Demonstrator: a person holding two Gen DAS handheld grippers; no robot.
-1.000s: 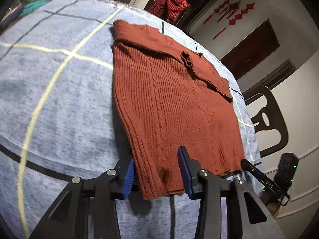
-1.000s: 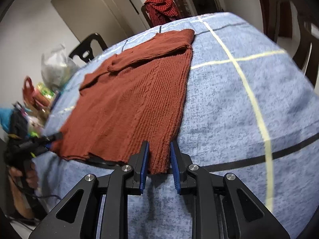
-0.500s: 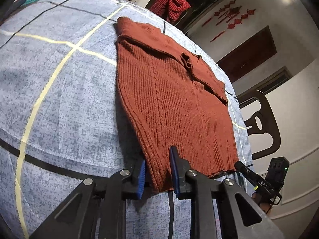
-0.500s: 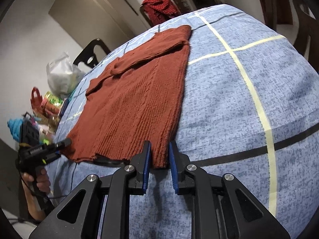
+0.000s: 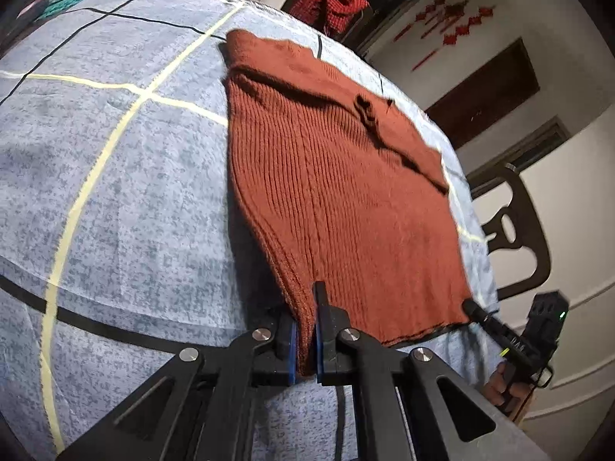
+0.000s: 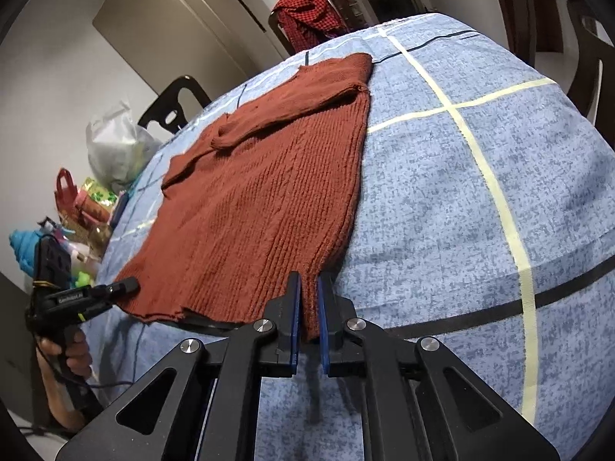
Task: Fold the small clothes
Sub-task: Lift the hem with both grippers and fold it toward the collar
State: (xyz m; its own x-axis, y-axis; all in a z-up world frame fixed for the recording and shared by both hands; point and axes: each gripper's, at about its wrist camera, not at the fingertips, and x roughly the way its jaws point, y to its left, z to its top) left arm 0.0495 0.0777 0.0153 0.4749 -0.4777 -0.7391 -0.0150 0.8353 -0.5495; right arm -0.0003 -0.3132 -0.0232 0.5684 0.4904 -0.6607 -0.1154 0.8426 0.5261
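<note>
Pointing steeply down at the near hem, left gripper (image 5: pixel 305 330) and right gripper (image 6: pixel 308 317) each pinch a corner of the rust sweater (image 5: pixel 338 192), jaws having just closed.

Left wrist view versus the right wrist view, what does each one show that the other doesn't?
Only the left wrist view shows the red wall ornaments and the left gripper shut on one near hem corner. Only the right wrist view shows the white plastic bag and the right gripper shut on the other corner. Both show the rust sweater on the blue checked cloth and the red checked garment.
</note>
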